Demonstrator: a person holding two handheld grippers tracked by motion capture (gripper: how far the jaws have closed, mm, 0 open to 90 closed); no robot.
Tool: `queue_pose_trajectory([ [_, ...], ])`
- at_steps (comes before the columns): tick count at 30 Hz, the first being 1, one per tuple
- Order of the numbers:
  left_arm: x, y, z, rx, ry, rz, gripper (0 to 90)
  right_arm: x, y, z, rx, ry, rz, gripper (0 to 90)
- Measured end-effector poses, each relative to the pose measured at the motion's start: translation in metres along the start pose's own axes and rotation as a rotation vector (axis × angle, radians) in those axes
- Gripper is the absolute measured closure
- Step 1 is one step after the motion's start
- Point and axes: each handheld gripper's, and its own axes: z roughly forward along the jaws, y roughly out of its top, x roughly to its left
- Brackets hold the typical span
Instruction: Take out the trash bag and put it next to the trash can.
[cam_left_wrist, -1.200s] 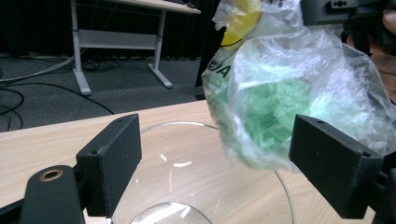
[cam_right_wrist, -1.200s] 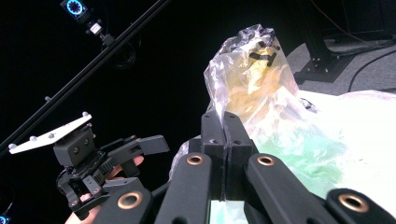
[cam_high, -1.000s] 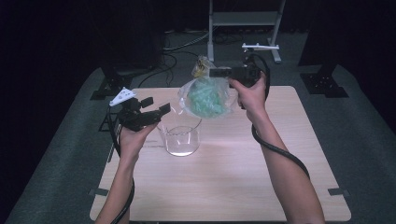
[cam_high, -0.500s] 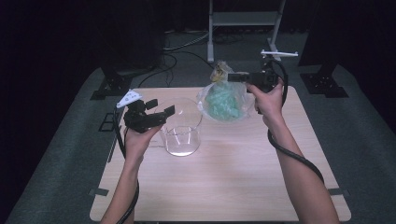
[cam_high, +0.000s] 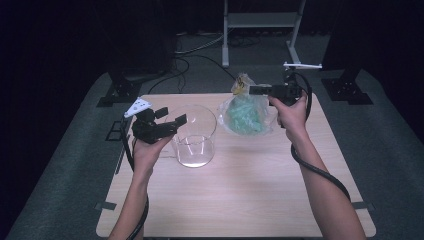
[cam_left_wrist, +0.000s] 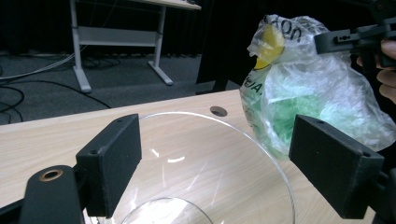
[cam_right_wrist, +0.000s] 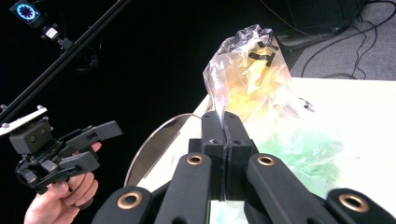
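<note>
The right claw (cam_high: 256, 90) is clamped shut on a thin fold of the plastic bag (cam_high: 245, 116), at 2 o'clock from the glass beaker (cam_high: 192, 135). The left claw (cam_high: 172, 116) stands wide open and empty at the beaker's rim. Risk: the film may slip or tear, dropping the bag onto the table (cam_high: 240, 200).

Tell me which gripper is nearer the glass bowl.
Left. The left gripper hovers open at the glass bowl's rim; the right gripper is off to the side, clamped on the plastic bag.

bag (cam_high: 245, 114) right of beaker (cam_high: 193, 135), on table (cam_high: 240, 200)

Beside the clear, glossy glass beaker (cam_high: 194, 136) on the matt pale-wood table (cam_high: 240, 200), the thin plastic bag (cam_high: 246, 116) looks crinkled and shiny.
</note>
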Motion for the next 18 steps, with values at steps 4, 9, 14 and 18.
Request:
queue_pose_trajectory([
  [4,0.001,-0.001,0.002,0.006,0.0,-0.002,15.8,-0.006,-0.005,0.002,0.011,-0.005,0.013,90.0],
  [9,0.001,0.0,0.004,0.006,-0.003,0.005,15.8,-0.014,-0.01,0.005,0.018,-0.013,0.027,90.0],
  [14,0.001,-0.002,0.005,0.008,-0.001,0.003,15.8,-0.02,-0.015,0.008,0.03,-0.03,0.031,90.0],
  [18,0.001,-0.001,0.006,0.012,-0.003,0.005,15.8,-0.027,-0.02,0.009,0.034,-0.036,0.044,90.0],
])
